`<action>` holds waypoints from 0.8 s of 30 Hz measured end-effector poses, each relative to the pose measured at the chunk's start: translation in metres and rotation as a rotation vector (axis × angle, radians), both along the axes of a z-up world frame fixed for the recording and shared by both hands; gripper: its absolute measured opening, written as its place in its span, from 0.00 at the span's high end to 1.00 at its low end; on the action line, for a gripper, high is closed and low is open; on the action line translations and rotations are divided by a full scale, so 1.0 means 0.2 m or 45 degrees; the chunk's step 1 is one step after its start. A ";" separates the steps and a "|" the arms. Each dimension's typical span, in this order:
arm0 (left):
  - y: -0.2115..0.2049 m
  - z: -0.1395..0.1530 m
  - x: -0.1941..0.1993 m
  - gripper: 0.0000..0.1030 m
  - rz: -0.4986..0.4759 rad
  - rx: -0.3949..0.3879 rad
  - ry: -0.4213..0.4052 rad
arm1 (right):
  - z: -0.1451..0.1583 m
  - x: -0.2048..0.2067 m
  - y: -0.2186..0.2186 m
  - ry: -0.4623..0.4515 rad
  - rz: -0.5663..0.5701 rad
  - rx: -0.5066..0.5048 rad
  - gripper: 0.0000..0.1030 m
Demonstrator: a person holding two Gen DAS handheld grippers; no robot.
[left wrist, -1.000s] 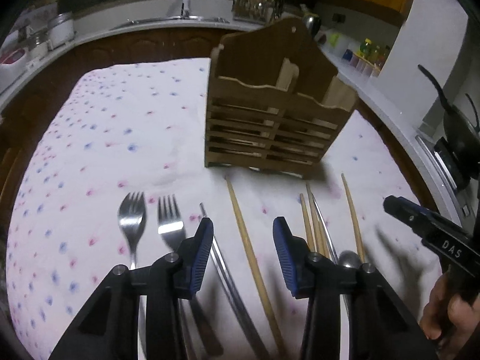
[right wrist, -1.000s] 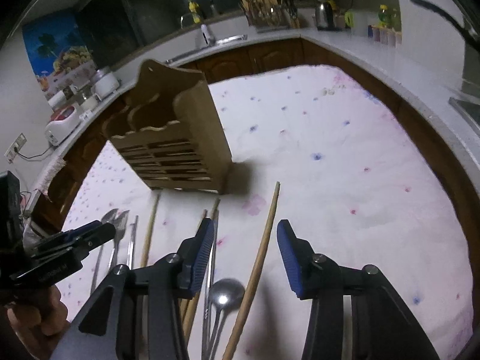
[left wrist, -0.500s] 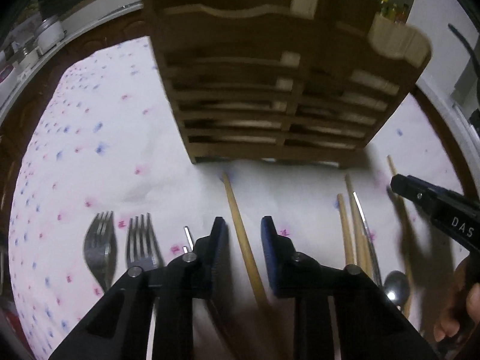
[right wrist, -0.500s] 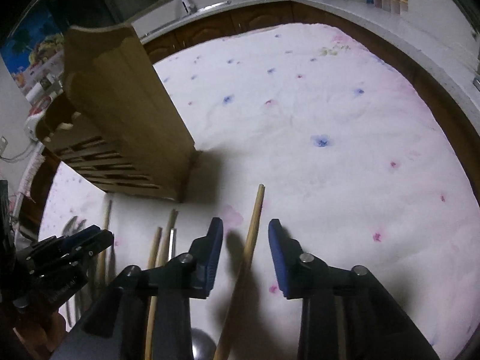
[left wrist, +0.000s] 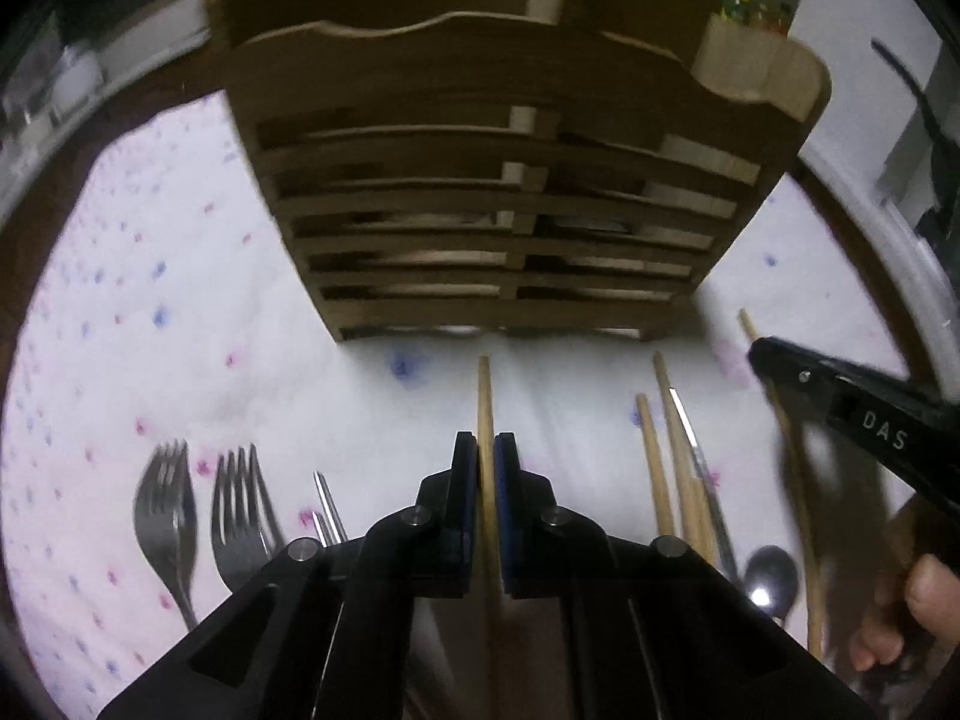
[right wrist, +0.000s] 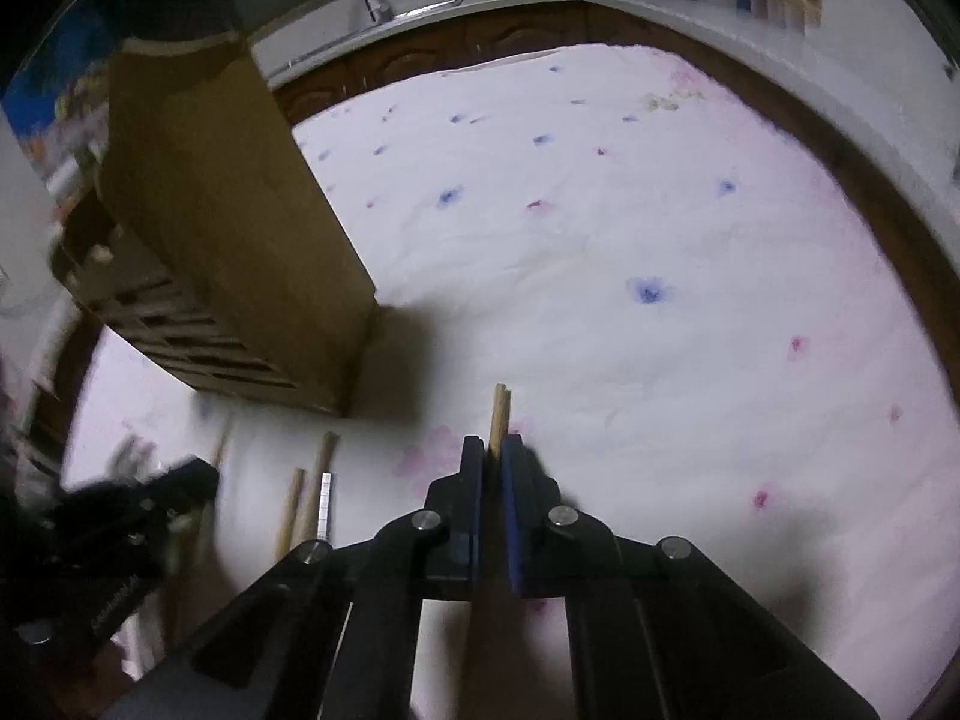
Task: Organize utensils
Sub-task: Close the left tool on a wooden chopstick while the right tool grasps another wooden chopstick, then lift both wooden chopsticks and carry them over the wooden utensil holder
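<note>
A slatted wooden utensil holder (left wrist: 504, 180) stands on the white dotted cloth; it shows at the left in the right wrist view (right wrist: 222, 240). My left gripper (left wrist: 486, 450) is shut on a wooden chopstick (left wrist: 483, 396) that points toward the holder's base. My right gripper (right wrist: 492, 456) is shut on another wooden chopstick (right wrist: 499, 414); it also shows in the left wrist view (left wrist: 840, 396). Two forks (left wrist: 198, 516), metal chopsticks (left wrist: 327, 504), more wooden chopsticks (left wrist: 666, 450) and a spoon (left wrist: 768, 576) lie on the cloth.
The cloth (right wrist: 630, 300) covers a round wooden table with a dark brown rim (right wrist: 888, 192). A kitchen counter with a sink (right wrist: 408, 6) and jars runs behind. A dark pan handle (left wrist: 912, 96) sits at the right.
Both grippers have moved down and forward toward the holder and closed, each on a wooden chopstick. They were wide open a second ago.
</note>
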State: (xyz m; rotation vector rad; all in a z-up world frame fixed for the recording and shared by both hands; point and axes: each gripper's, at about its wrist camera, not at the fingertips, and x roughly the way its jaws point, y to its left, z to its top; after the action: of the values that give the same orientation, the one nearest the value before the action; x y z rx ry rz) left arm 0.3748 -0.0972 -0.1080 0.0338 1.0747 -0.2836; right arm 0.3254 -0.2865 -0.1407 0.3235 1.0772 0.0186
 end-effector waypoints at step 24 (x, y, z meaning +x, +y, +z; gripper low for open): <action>0.14 0.47 -0.45 0.96 -0.108 -0.312 -0.271 | 0.55 -0.32 0.02 -0.312 0.069 0.082 0.95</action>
State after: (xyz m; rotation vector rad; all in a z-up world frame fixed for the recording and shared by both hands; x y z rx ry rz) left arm 0.2841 -0.0691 -0.0142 -0.1078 0.8226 -0.4759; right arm 0.2608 -0.2828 -0.0305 0.3406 0.8434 0.1386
